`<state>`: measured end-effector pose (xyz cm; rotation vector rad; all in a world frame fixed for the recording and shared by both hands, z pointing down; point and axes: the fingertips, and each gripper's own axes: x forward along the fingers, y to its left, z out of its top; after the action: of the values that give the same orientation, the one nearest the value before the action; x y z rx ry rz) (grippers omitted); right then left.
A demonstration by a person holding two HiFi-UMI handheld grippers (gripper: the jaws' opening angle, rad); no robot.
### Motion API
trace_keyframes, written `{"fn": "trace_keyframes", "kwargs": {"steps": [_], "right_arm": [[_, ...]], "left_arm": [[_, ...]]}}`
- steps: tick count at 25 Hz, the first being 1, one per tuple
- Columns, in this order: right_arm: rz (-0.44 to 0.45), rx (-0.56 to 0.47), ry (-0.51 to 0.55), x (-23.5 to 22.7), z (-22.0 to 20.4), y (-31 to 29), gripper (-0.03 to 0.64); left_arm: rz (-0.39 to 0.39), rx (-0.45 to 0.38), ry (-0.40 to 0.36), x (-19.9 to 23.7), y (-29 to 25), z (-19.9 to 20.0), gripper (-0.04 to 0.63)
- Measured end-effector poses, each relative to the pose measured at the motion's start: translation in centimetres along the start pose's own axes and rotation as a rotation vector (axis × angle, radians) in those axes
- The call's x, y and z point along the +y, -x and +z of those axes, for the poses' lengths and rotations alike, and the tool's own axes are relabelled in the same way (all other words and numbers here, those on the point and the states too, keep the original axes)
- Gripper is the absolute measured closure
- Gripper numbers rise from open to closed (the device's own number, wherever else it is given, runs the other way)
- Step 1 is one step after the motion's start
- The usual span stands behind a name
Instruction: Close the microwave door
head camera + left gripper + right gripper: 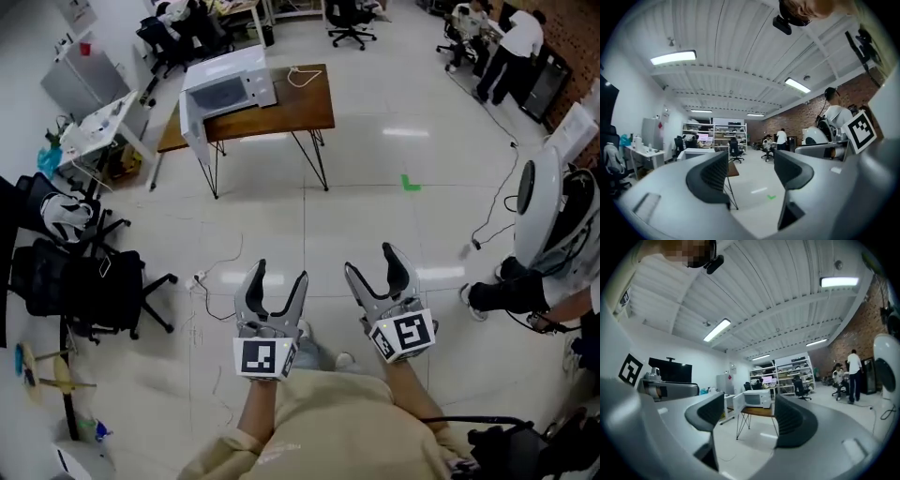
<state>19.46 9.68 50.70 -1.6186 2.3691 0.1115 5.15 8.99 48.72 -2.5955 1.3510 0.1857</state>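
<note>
While the microwave (230,89) stands well apart, upper centre, door (193,127) open, left gripper (279,274) and right gripper (369,260) hover empty, jaws apart.

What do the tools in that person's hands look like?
The left hand-held gripper and right hand-held gripper are silver-grey, with curved jaws lined by black ribbed pads. Each carries a white cube with black square markers. The person wears beige clothing.

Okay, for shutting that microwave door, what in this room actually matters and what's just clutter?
Matters: microwave, its open door, wooden table, left claw, right claw, both open and empty.
Clutter: black office chair, green floor mark, white cable.
</note>
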Motion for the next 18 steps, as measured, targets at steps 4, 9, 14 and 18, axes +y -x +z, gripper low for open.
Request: {"fn": "trace_keyframes", "kwargs": {"steps": [4, 9, 14, 18], "right_arm": [[0.098, -0.003, -0.014, 4.2, 0.9, -2.9, 0.291], [0.182, -0.032, -0.020, 9.0, 2.5, -6.3, 0.293], [0.243, -0.037, -0.016, 13.3, 2.7, -9.8, 0.295], [0.260, -0.040, 0.010, 15.9, 2.4, -11.8, 0.296]], "left_arm": [[0.105, -0.006, -0.026, 3.6, 3.4, 2.1, 0.288], [0.185, -0.014, -0.037, 8.2, 6.0, 3.6, 0.288], [0.219, -0.035, -0.045, 12.5, 7.1, 4.8, 0.288], [0.222, -0.045, -0.037, 15.5, 7.8, 4.8, 0.288]]}}
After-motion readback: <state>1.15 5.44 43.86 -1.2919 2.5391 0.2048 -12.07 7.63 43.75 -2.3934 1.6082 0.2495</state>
